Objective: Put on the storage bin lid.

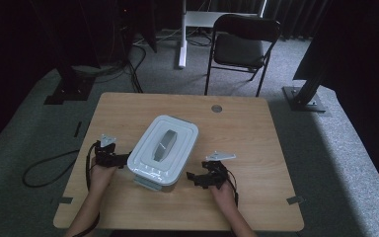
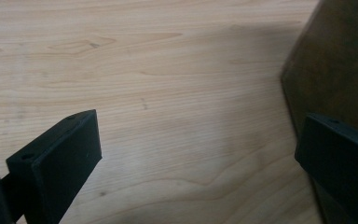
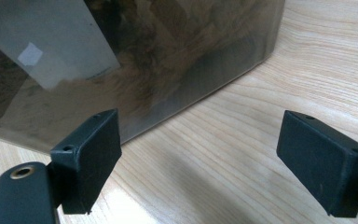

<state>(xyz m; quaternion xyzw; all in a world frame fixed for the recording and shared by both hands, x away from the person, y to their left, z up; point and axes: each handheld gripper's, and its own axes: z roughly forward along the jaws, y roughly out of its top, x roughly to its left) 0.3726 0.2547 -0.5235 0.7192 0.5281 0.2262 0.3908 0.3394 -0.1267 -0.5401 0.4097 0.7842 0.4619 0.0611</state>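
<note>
A lidded plastic box (image 1: 164, 148) with a white lid and a grey handle stands in the middle of the wooden table (image 1: 246, 128). My left gripper (image 1: 121, 159) is at the box's left side, open, its jaws set wide apart with bare wood between them (image 2: 198, 149); the box's dark wall (image 2: 335, 70) is at the right of the left gripper view. My right gripper (image 1: 192, 177) sits near the box's front right corner, open, with empty space between its jaws (image 3: 200, 163). The box's see-through wall (image 3: 135, 60) shows something tan and fuzzy inside.
A black folding chair (image 1: 242, 47) stands on the grey carpet beyond the table. A round cable hole (image 1: 216, 108) is near the table's far edge. A white desk leg (image 1: 182, 34) and dark stands ring the area. A cable (image 1: 44, 170) lies on the floor at left.
</note>
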